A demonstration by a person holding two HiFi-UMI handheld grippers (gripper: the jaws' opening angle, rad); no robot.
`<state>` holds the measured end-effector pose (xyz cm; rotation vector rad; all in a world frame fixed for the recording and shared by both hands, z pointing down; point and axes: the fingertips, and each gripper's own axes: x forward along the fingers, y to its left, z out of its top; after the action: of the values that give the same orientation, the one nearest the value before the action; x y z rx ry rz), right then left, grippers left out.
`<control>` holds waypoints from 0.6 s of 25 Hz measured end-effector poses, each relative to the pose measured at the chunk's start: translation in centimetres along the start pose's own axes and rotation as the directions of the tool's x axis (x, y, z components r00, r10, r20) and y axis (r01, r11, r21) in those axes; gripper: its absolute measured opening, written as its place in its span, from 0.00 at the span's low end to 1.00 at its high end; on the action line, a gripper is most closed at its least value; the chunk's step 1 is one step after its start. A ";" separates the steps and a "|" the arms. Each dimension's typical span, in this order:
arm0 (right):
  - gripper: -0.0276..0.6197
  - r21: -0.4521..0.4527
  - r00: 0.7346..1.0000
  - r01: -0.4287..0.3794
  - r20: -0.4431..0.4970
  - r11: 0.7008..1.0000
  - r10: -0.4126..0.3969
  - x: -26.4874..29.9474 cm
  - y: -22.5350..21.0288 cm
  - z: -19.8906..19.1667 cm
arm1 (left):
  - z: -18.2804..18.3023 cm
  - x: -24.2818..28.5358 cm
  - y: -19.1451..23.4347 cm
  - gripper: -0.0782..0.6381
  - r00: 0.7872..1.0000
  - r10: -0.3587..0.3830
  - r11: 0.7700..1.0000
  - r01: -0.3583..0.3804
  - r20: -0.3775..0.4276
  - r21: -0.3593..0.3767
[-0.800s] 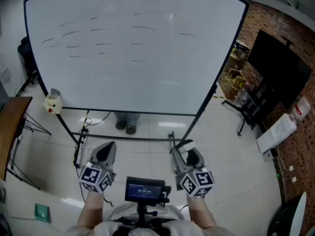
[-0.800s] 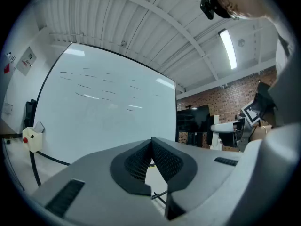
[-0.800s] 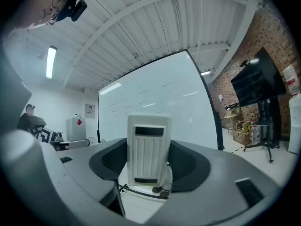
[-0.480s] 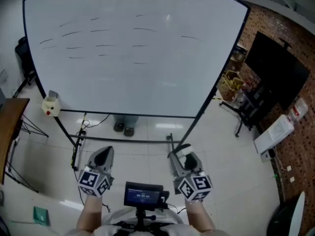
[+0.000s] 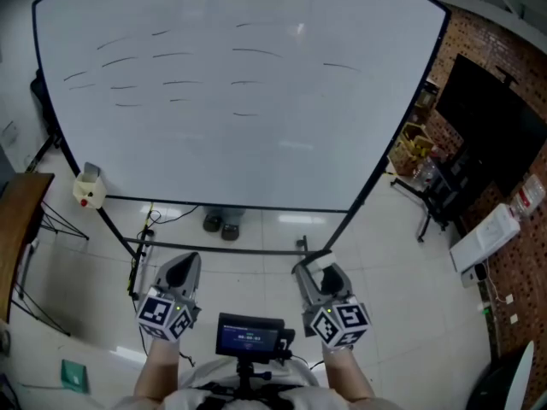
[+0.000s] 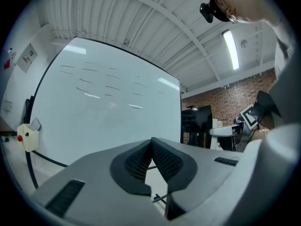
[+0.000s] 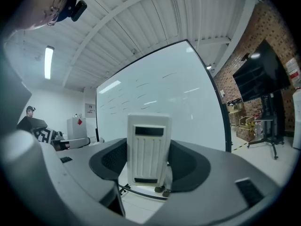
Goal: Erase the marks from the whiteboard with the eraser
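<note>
Down near the person, the right hand-held gripper (image 7: pixel 149 160) pinches a white ribbed eraser (image 7: pixel 148 145) upright between its jaws, the dark pads pressing on its two sides. The left hand-held gripper (image 6: pixel 151 155) is pressed together with nothing between its pads. In the head view both are held low and side by side, well short of the whiteboard (image 5: pixel 239 161), with a small lit display (image 5: pixel 249 335) between them near the person's body.

Farther off, the whiteboard stands on a black frame over a pale tiled floor (image 5: pixel 385 254) and fills most of the view. Short dark marks (image 5: pixel 171 55) lie in loose rows across its upper part, from the far left to one stroke at the far right; the lower part of the board is plain white. The eraser is not touching the board.

A pair of shoes (image 5: pixel 221 223) shows on the floor beneath the board's lower edge. A cream box with a red spot (image 5: pixel 88 189) hangs at the board's lower left corner. At the left edge is a wooden bench (image 5: pixel 17 220); at the right a black screen (image 5: pixel 487 118) stands before a brick wall (image 5: pixel 461 32).
</note>
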<state>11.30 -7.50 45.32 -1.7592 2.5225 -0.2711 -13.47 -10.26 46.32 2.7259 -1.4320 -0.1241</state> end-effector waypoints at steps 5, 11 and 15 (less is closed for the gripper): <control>0.45 -0.019 1.000 -0.010 0.019 1.000 0.010 4.2 -3.0 1.8 | 1.1 5.0 1.1 0.10 1.000 0.017 1.000 -0.018 0.014 0.020; 0.45 -0.059 0.999 -0.018 0.046 0.998 0.021 9.5 -7.7 5.2 | 2.9 12.1 2.0 0.10 0.999 0.029 0.998 -0.031 0.040 0.057; 0.45 -0.090 0.996 -0.039 0.071 0.995 0.046 12.7 -10.1 7.2 | 3.8 16.0 2.6 0.10 0.998 0.038 0.997 -0.042 0.058 0.070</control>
<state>17.22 -23.54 40.70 -1.7086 2.5538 -0.0921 -6.87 -24.99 42.03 2.7690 -1.5339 -0.1531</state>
